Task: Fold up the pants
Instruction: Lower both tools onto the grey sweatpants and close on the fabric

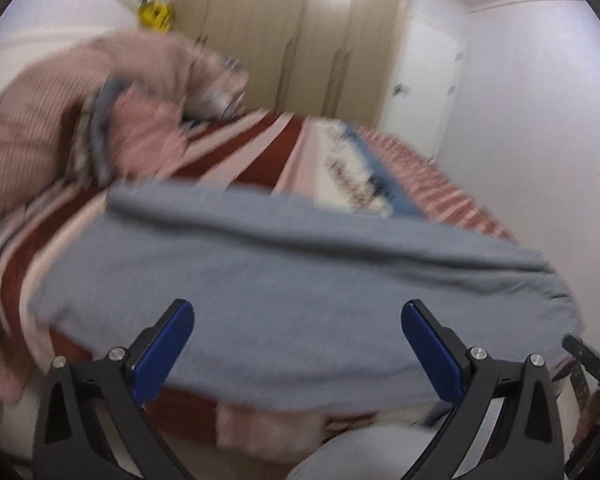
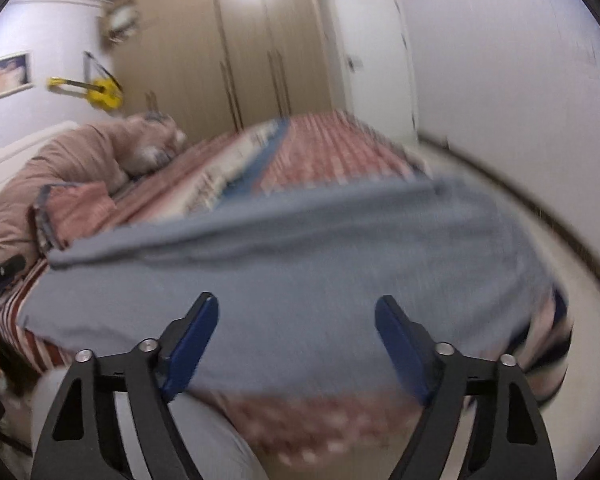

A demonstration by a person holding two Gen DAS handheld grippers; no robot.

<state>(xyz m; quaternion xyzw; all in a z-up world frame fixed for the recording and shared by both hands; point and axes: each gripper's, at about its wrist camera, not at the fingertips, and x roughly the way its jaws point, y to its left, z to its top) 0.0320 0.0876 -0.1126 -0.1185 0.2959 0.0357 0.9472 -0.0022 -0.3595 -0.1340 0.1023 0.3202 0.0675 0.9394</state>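
Observation:
Grey-blue pants lie flat across the near end of a bed, one long fold ridge running along their far side; they also show in the right wrist view. My left gripper is open, its blue pads spread wide just above the near part of the pants, holding nothing. My right gripper is open too, over the near part of the pants, empty. Both views are blurred by motion.
The bed has a red-and-white striped cover. A pink bundle of bedding lies at the far left of the bed, also in the right wrist view. Beige wardrobe doors and white walls stand behind. Light floor lies right.

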